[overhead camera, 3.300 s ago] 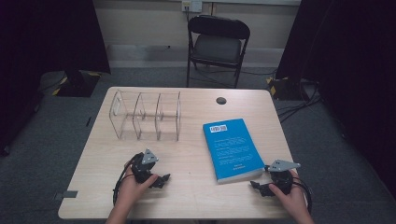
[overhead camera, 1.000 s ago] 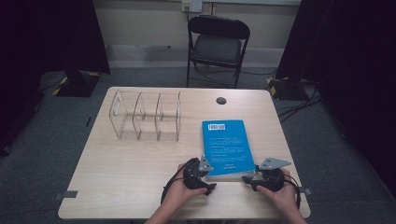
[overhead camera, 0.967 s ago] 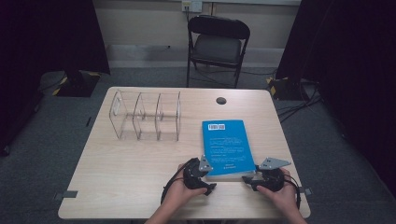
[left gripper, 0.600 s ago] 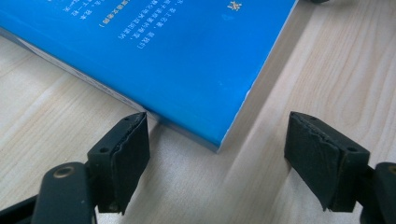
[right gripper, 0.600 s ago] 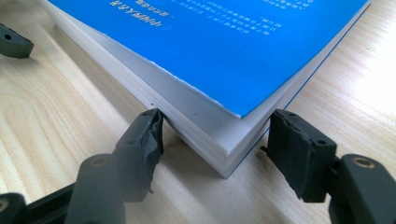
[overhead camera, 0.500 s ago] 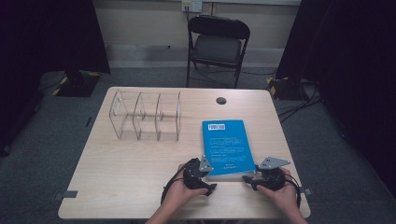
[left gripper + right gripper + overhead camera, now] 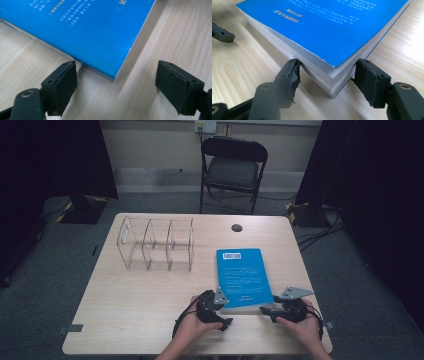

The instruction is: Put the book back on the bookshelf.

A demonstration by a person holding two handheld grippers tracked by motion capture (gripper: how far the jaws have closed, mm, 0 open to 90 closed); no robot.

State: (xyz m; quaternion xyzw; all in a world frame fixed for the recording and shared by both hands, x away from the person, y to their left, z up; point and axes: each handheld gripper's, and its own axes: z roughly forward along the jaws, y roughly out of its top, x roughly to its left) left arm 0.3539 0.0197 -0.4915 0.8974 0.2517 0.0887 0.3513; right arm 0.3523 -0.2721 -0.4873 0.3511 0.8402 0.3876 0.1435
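Since the earliest frame both hands have closed in on the thick blue paperback book (image 7: 243, 277) lying flat on the pale wooden counter (image 7: 140, 295). The left gripper (image 7: 116, 86), jaws just opening wide and empty, should straddle the near left corner squarely. The right gripper (image 7: 327, 80) brackets the right corner half-open, pads near the page edges, grip uncertain; close it evenly before lifting.

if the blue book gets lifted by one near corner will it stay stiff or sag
The book is likely to sag some: its cover looks thin and soft. The thick page block suggests fair weight, so a corner grip may twist. The glossy cover could slip between the right gripper's fingers.
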